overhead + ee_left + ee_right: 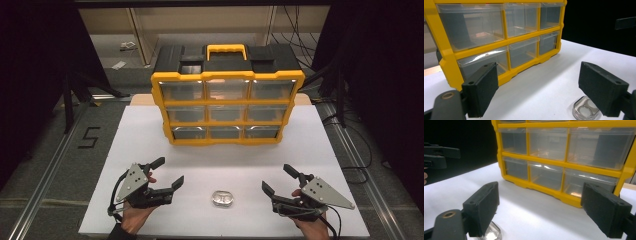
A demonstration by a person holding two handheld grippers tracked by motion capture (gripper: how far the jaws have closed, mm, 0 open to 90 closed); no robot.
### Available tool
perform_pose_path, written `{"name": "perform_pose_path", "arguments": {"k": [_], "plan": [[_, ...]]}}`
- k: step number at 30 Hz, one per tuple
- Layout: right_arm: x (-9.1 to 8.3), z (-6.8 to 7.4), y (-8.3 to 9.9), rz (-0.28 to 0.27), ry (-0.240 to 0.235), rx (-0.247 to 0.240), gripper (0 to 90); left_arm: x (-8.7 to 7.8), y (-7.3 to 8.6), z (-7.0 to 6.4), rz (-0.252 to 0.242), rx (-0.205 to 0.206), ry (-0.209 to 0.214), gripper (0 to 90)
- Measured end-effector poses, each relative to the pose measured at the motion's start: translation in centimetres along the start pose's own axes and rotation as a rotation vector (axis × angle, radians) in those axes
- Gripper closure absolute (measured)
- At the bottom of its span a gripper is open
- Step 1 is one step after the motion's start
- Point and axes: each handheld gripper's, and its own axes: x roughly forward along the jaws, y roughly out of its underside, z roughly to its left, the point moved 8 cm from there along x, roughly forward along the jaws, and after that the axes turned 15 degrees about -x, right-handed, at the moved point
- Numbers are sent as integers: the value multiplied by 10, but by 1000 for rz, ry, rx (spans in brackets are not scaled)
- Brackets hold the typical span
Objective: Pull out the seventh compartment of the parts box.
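White table (pixel 150 140): yellow drawer cabinet (pixel 227 102) at back, small clear case (pixel 222 198) between my grippers. Left gripper (pixel 165 172), right gripper (pixel 276 179): both spread, empty. I should pinch the case squarely across its short sides.

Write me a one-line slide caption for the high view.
Two open grippers, left gripper and right gripper, flank a small clear case before a yellow drawer organizer.

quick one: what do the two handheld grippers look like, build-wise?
Both match: the left tool and the right tool each have a black body, two black jaws with flat rectangular pads, and a grey three-cornered plate with small holes on top. A black cable trails from each. A dark cuff shows at the left wrist.
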Motion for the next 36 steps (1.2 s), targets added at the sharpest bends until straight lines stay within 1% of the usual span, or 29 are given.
{"name": "perform_pose_path", "arguments": {"k": [6,9,11,15,17,18,19,21,25,29,31,34,36], "plan": [[0,0,0,-2,-2,-2,164,1,0,1,2,9,-7,158],[0,1,0,-2,-6,-4,165,1,-2,0,-3,-7,-3,158],[0,0,0,1,-5,0,165,1,-2,0,-3,-7,-2,158],[0,-1,0,-2,-2,1,166,3,-2,0,5,-14,-3,158],[0,0,0,0,-2,-1,166,4,-2,0,16,-8,-1,158],[0,0,0,-1,-3,-2,166,5,-1,0,21,-12,1,155],[0,0,0,-1,-4,-1,166,5,-1,0,27,-5,1,155],[0,-1,0,-2,-4,2,166,7,0,1,37,3,-8,155],[0,-1,0,-1,0,5,167,9,0,4,47,-5,-21,155],[0,-2,1,2,1,4,167,12,0,6,56,7,-29,156],[0,-1,1,4,1,5,168,14,0,7,58,20,-36,156],[1,-2,2,5,3,5,168,17,0,9,69,39,-58,156],[1,-2,2,5,3,5,169,19,-1,11,72,62,-72,157]]}}
